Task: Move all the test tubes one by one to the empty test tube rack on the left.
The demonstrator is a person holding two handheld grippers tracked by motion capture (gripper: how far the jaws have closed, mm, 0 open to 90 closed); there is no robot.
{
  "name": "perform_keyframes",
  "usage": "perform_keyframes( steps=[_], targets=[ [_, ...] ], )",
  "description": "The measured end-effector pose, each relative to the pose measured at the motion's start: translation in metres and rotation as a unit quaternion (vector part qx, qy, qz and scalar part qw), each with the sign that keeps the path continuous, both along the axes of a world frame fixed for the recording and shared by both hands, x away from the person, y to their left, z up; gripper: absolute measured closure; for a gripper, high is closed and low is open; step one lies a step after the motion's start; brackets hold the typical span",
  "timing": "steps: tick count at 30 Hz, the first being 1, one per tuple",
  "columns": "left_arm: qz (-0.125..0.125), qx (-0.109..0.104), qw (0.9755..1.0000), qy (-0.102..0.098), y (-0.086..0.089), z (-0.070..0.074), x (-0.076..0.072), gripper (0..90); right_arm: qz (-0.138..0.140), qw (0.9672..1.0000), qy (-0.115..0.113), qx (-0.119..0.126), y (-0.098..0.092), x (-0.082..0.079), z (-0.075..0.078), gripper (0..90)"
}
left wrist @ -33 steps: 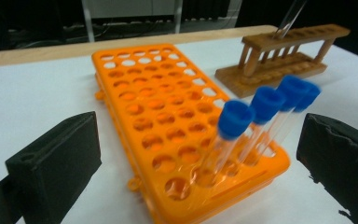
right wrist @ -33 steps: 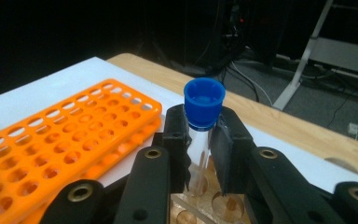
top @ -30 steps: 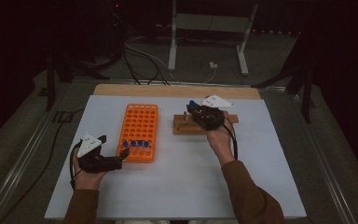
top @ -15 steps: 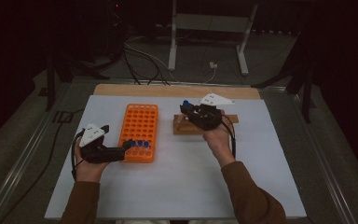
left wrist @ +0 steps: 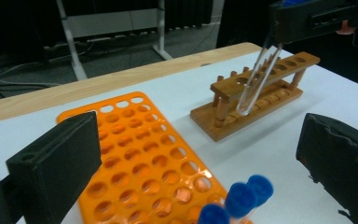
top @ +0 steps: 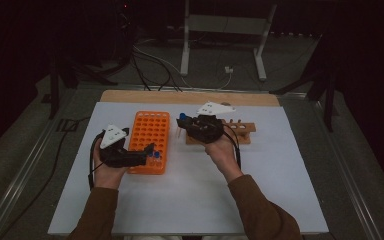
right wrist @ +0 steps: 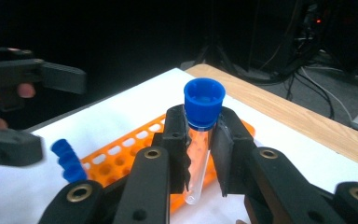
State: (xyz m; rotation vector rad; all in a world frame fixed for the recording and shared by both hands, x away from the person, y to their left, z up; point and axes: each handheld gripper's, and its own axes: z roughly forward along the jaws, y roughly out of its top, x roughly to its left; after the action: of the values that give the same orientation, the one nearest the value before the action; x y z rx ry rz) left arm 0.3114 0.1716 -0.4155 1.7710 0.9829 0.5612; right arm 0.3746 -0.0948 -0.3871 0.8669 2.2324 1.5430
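Right now my right gripper has its jaws clamped on a clear plastic test tube with a blue screw cap, gripping it just under the cap so the tube hangs nearly upright. In the left gripper view the tube's rounded tip sits over the near end of the long wooden tube rack with round holes, at or just above its top rail; I cannot tell whether it has entered a hole.

My left gripper has its jaws wide apart and empty, low beside the near end of the orange plastic rack with many holes, where three more blue-capped tubes stand.

I judge the tube light, stiff and smooth-walled, so it could slide or twist in a loose grip, and it might crack if pinched hard. Holding high, just below the cap, leaves the whole lower length free to go into a hole.

The white counter is open to the right of the wooden rack and on my side of both racks. The gap between the racks is narrow, so my two grippers are close there. The wooden rack's pegs are the nearest things to catch on.
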Motion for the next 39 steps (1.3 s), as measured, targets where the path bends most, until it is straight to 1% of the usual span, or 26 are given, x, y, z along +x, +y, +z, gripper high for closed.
perform_keyframes(
  steps=[2, 6, 8, 10, 14, 16, 17, 19, 22, 25, 28, 30, 31, 33, 34, 36, 39],
  targets=[
    [-0.006, 0.001, 1.0, -0.002, -0.006, 0.001, 0.001, 1.4, 0.009, 1.0, 0.002, 0.0, 0.006, -0.002, 0.003, 76.8],
    [-0.014, 0.012, 0.9998, -0.006, -0.017, 0.004, 0.004, 4.5, 0.024, 0.9997, 0.003, 0.001, 0.017, -0.007, 0.009, 76.7],
    [-0.017, 0.023, 0.9995, -0.01, -0.022, 0.006, 0.005, 6.4, 0.03, 0.9995, 0.001, 0.001, 0.022, -0.01, 0.011, 76.7],
    [-0.021, 0.028, 0.9993, -0.013, -0.027, 0.007, 0.005, 9.3, 0.037, 0.9993, 0.001, 0.0, 0.027, -0.012, 0.013, 76.7],
    [-0.026, 0.031, 0.9989, -0.023, -0.031, 0.009, 0.006, 22.8, 0.047, 0.9989, 0.003, -0.003, 0.035, -0.015, 0.014, 76.7],
    [-0.036, 0.025, 0.9988, -0.022, -0.031, 0.01, 0.007, 37.5, 0.052, 0.9987, 0.004, -0.003, 0.037, -0.016, 0.014, 76.7],
    [-0.041, 0.026, 0.9985, -0.023, -0.031, 0.01, 0.008, 43.6, 0.054, 0.9985, 0.005, -0.002, 0.037, -0.016, 0.013, 76.7],
    [-0.043, 0.029, 0.9983, -0.025, -0.032, 0.01, 0.008, 52.8, 0.057, 0.9984, 0.007, -0.002, 0.038, -0.016, 0.012, 76.6],
    [-0.046, 0.037, 0.9978, -0.031, -0.033, 0.01, 0.008, 63.1, 0.058, 0.9982, 0.011, -0.001, 0.039, -0.016, 0.011, 76.7],
    [-0.052, 0.034, 0.9976, -0.031, -0.033, 0.01, 0.008, 69.7, 0.061, 0.9981, 0.011, 0.0, 0.039, -0.016, 0.011, 76.7],
    [-0.06, 0.039, 0.9969, -0.033, -0.034, 0.009, 0.008, 76.4, 0.062, 0.998, 0.011, -0.004, 0.04, -0.015, 0.01, 76.8],
    [-0.063, 0.042, 0.9965, -0.035, -0.035, 0.009, 0.008, 77.7, 0.063, 0.998, 0.012, -0.004, 0.039, -0.015, 0.009, 76.6],
    [-0.061, 0.042, 0.9966, -0.036, -0.035, 0.009, 0.009, 77.8, 0.064, 0.9979, 0.009, -0.006, 0.039, -0.015, 0.009, 75.7],
    [-0.058, 0.04, 0.997, -0.034, -0.034, 0.008, 0.01, 77.9, 0.068, 0.9977, 0.009, 0.001, 0.037, -0.014, 0.009, 62.2],
    [-0.057, 0.037, 0.9972, -0.031, -0.033, 0.008, 0.011, 77.9, 0.069, 0.9976, 0.009, 0.006, 0.035, -0.013, 0.01, 55.2],
    [-0.051, 0.038, 0.9975, -0.032, -0.031, 0.008, 0.013, 77.9, 0.067, 0.9975, 0.013, 0.02, 0.031, -0.012, 0.01, 43.6],
    [-0.04, 0.035, 0.9981, -0.032, -0.026, 0.009, 0.014, 77.9, 0.046, 0.9987, 0.002, 0.021, 0.025, -0.011, 0.009, 28.1]
  ],
)
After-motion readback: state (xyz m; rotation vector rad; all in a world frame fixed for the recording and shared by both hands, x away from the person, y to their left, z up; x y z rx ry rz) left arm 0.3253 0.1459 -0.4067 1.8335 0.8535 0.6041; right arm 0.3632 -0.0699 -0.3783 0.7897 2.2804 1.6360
